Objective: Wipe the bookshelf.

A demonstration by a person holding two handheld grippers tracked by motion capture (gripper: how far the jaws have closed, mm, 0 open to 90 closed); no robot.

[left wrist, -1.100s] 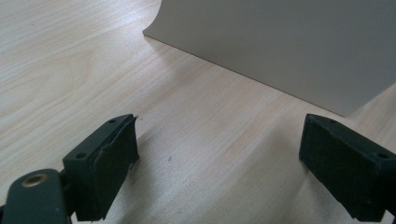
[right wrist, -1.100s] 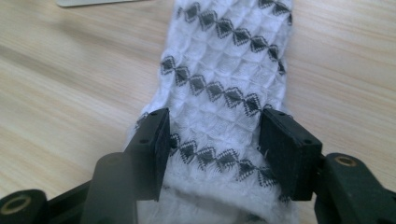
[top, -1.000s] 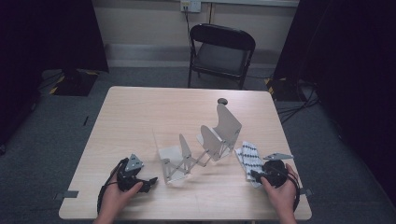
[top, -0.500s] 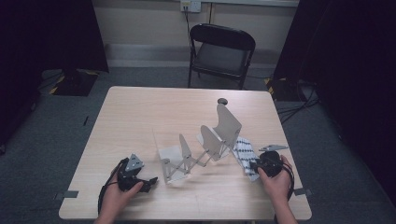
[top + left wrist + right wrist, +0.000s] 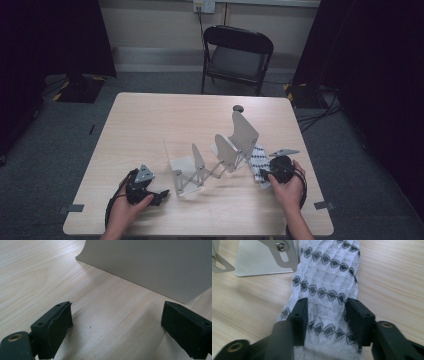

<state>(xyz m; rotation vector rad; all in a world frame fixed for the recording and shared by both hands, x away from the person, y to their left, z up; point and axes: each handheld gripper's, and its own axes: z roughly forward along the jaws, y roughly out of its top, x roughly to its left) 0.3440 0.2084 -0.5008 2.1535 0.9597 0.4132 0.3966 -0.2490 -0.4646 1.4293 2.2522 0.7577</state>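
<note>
The white cloth (image 5: 325, 287) with its rows of dark diamond marks lies flat on the table (image 5: 165, 120), near the right edge and closer to your near edge than the far one. In the high view the cloth (image 5: 257, 159) sits just beside the metal rack (image 5: 220, 155), touching or almost touching the rack's right-hand base plate.

Your right gripper (image 5: 325, 320) is down over the near end of the cloth. Its jaws stand about half open, one on each side of a raised fold, and they have just been opening again after a brief squeeze. The fabric bulges up between the pads, which stand close against its sides; whether they press it you cannot tell from here. From above, your right hand wraps the gripper (image 5: 265, 174) at the cloth's near end, with its grey three-cornered plate pointing toward the right edge.

Your left gripper (image 5: 115, 325) rests low over the table near the near-left corner. Its jaws are spread wide with only bare wood between them. A pale sheet-metal panel (image 5: 150, 265) of the rack stands upright ahead of them, apart from both pads. In the high view that gripper (image 5: 159, 194) points toward the rack's nearest plate.

The rack runs slantwise across the middle of the table, its upright plates joined by scissor links. A small dark round thing (image 5: 238, 108) sits near the far edge.
</note>
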